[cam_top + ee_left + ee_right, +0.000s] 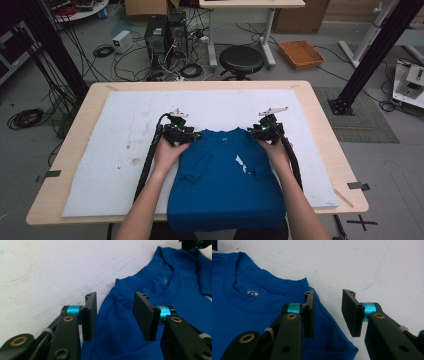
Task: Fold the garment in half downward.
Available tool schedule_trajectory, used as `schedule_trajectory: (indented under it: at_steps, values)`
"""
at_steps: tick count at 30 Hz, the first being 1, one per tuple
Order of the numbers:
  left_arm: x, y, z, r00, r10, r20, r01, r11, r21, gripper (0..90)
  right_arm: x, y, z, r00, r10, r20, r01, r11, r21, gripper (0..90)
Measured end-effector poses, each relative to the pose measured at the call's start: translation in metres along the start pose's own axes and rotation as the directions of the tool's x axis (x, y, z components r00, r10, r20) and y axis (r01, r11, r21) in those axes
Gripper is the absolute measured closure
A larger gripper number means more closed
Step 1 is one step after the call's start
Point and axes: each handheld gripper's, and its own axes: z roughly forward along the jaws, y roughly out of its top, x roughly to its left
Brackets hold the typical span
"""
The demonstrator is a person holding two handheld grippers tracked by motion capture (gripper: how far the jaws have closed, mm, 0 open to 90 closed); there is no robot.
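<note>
A blue T-shirt (222, 180) lies flat on the white pad (120, 135), collar toward the far side and sleeves folded in over the body. Its hem hangs over the near table edge. My left gripper (181, 132) is at the shirt's left shoulder. In the left gripper view its jaws (115, 297) stand open over the shoulder seam of the shirt (175, 290), pads clear of the cloth. My right gripper (265, 131) is at the right shoulder. Its open jaws (329, 293) straddle the shoulder edge of the shirt (249, 315), whose collar carries a small white logo (252, 293).
The pad covers most of the wooden table (320, 130) and bears some stains (134, 161) at the left. Beyond the far edge stand a black stool (241, 59), computer towers (162, 35) with cables, and an orange tray (301, 54) on the floor.
</note>
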Motion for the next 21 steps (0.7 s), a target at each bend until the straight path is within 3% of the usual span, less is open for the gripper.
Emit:
schedule_trajectory:
  at_steps: [9, 13, 14, 15, 18, 21]
  values:
    - [-0.001, -0.002, 0.005, 0.9997, 0.005, -0.024, -0.004, 0.9995, 0.033, 62.8, 0.0, -0.002, 0.008, 0.9999, -0.015, 0.004, 0.015, 0.999, 0.04, 64.7]
    - [-0.006, -0.002, 0.006, 0.9972, 0.034, -0.066, -0.032, 0.9988, 0.038, 66.4, 0.003, -0.003, 0.011, 0.9986, -0.052, 0.013, 0.051, 0.997, 0.055, 71.2]
    - [-0.009, -0.003, 0.005, 0.9946, 0.051, -0.091, -0.047, 0.9981, 0.04, 71.8, 0.004, -0.003, 0.011, 0.9981, -0.062, -0.006, 0.062, 0.997, 0.054, 81.0]
    - [-0.009, -0.003, 0.005, 0.9935, 0.059, -0.098, -0.055, 0.9976, 0.043, 76.8, 0.005, -0.002, 0.011, 0.9976, -0.069, -0.001, 0.069, 0.996, 0.055, 84.7]
    - [-0.008, -0.004, 0.004, 0.9946, 0.047, -0.092, -0.044, 0.9983, 0.038, 86.7, 0.005, -0.002, 0.009, 0.9978, -0.066, 0.0, 0.066, 0.997, 0.039, 88.1]
    - [-0.008, -0.004, 0.004, 0.9948, 0.051, -0.088, -0.048, 0.9982, 0.036, 87.5, 0.003, -0.002, 0.008, 0.9989, -0.046, -0.005, 0.046, 0.999, 0.023, 88.5]
